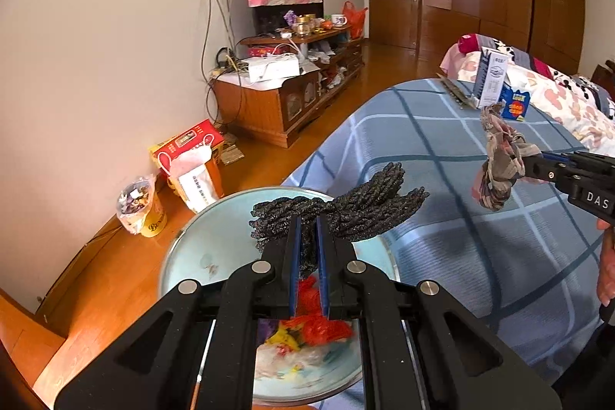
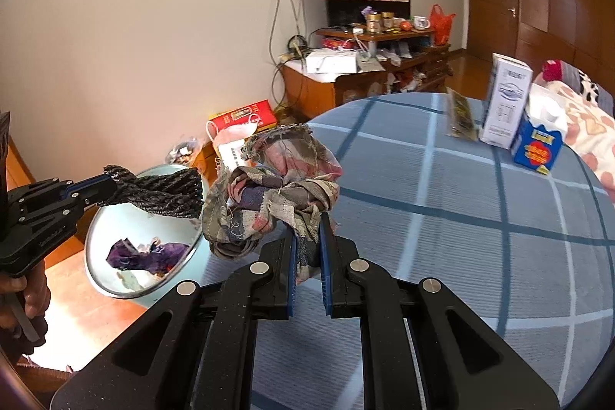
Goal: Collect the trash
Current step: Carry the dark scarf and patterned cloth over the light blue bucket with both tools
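Note:
My left gripper (image 1: 307,223) is shut on a bundle of dark twisted rope (image 1: 365,202) and holds it above a light blue bin (image 1: 184,256) with red, yellow and purple scraps inside. My right gripper (image 2: 307,221) is shut on a crumpled plaid rag (image 2: 269,187), held over the bed's edge near the bin (image 2: 100,256). The rag also shows at the right of the left wrist view (image 1: 499,160), and the rope in the right wrist view (image 2: 165,191).
A blue checked bedspread (image 2: 461,218) carries a white carton (image 2: 505,102), a blue box (image 2: 538,146) and a flat wrapper (image 2: 459,116). Boxes and a face mask (image 1: 192,156) and a bagged yellow can (image 1: 142,206) stand on the wooden floor by the wall.

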A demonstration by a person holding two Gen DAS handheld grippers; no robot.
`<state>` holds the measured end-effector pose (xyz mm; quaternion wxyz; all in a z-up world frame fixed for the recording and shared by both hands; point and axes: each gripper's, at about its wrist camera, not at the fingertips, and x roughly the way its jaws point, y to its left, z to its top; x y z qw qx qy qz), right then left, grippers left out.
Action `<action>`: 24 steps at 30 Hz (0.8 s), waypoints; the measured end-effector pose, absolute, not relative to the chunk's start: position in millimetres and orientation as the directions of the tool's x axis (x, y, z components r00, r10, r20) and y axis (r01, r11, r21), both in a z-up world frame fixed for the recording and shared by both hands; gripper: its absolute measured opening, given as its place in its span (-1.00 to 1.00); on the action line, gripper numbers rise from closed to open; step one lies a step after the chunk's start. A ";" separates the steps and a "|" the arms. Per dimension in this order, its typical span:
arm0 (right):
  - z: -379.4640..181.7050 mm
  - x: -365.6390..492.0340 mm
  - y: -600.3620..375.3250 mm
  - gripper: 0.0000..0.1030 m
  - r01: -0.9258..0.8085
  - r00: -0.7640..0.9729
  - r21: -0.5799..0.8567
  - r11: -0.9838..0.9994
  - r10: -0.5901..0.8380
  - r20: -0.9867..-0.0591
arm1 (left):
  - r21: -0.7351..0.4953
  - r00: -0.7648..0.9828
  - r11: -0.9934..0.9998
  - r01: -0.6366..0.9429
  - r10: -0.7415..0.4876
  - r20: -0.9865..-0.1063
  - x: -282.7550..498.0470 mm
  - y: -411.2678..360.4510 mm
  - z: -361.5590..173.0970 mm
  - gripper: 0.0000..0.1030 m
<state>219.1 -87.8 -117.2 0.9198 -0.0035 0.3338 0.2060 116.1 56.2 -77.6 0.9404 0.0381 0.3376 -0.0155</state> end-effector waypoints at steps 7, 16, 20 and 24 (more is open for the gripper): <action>-118.4 216.8 -61.9 -0.78 -0.421 0.675 0.117 0.899 0.397 -0.622 | 0.065 0.769 0.998 0.021 0.025 -0.638 108.4 74.1 -79.9 -0.85; -116.4 215.5 -39.0 -0.78 -0.458 0.663 0.101 0.883 0.415 -0.623 | 0.076 0.767 0.997 -0.018 0.062 -0.638 97.6 91.2 -80.9 -0.85; -116.7 215.4 -27.7 -0.78 -0.477 0.655 0.091 0.874 0.423 -0.626 | 0.077 0.765 0.996 -0.035 0.076 -0.640 92.9 99.8 -82.8 -0.85; -117.4 215.5 -17.7 -0.78 -0.493 0.647 0.082 0.866 0.428 -0.631 | 0.077 0.759 0.996 -0.054 0.091 -0.644 90.0 109.1 -85.4 -0.85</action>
